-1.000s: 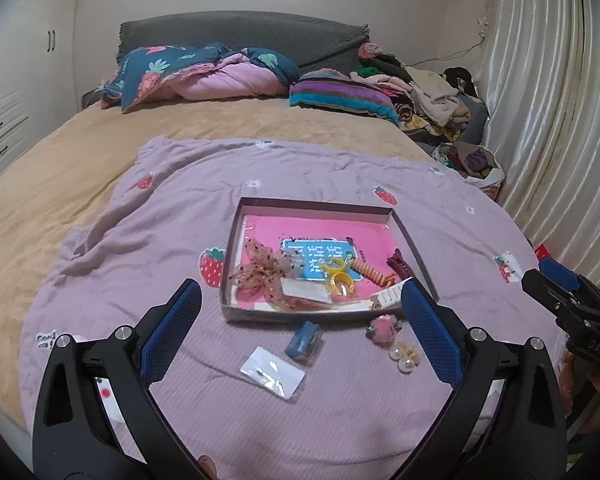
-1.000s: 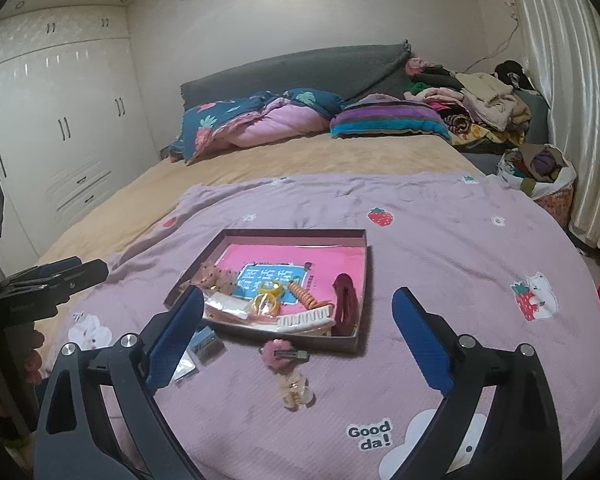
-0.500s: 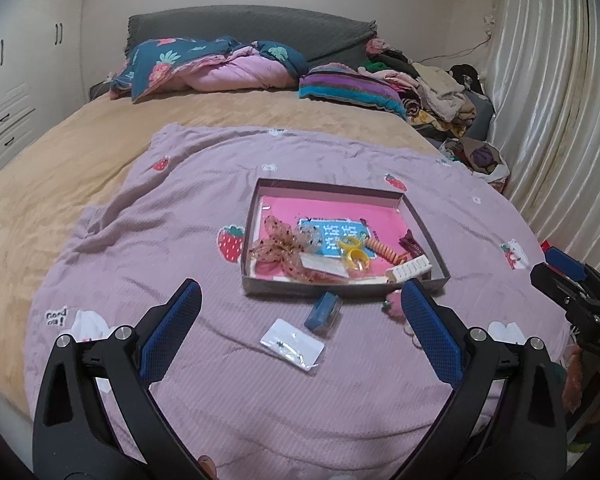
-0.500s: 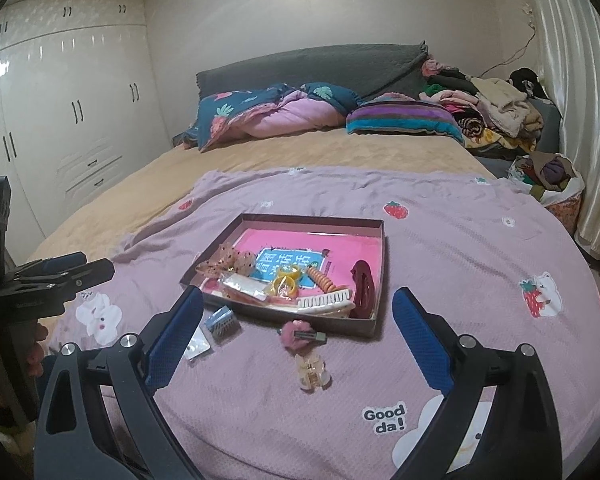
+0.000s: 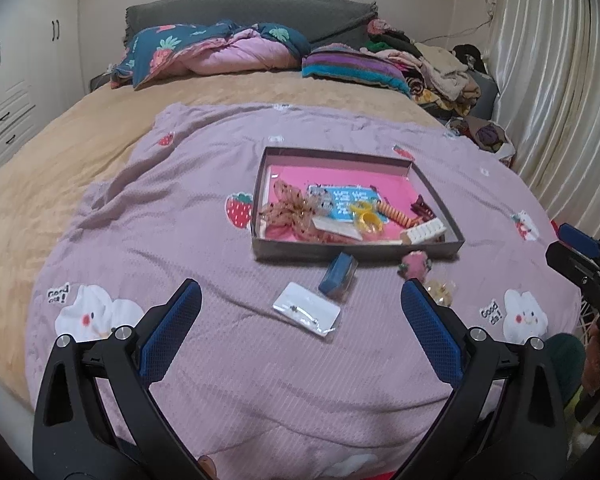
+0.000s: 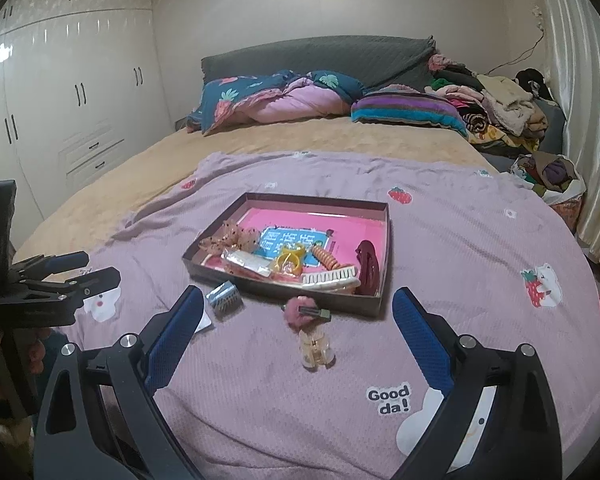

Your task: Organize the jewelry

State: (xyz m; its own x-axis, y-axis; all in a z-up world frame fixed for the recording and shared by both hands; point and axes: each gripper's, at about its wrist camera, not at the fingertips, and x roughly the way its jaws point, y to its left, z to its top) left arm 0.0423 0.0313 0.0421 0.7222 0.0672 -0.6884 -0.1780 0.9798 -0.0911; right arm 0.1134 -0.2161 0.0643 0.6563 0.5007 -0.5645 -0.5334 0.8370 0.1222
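Bed (image 5: 80,152), with a lilac printed blanket (image 5: 160,220) spread over it: my working surface. Shallow dark box (image 5: 440,196) with pink lining, mid-blanket: the destination, as I judge it. Already inside it I count a sheer dotted bow (image 5: 288,210), a dark red claw clip (image 6: 367,266) against the right wall, a white comb clip (image 5: 423,233), a coiled orange tie (image 5: 396,213) and a yellow piece (image 5: 366,220) whose form I cannot make out. Outstanding, all on the blanket just in front of the box's near wall: a clear packet with a small white card (image 5: 306,309), a blue comb clip (image 5: 338,272), a pink fluffy clip (image 6: 305,311) and a small clear amber claw clip (image 6: 317,347). I put the job at a little over half done, with four pieces left to load. Left tongs (image 5: 300,322): spread wide, holding nothing, touching nothing, poised above the blanket with the packet lying between the two blue pads. Right tongs (image 6: 294,330): equally wide, empty, clear of the blanket, with the fluffy clip and the amber clip framed between the pads, so I read those as my next reach.
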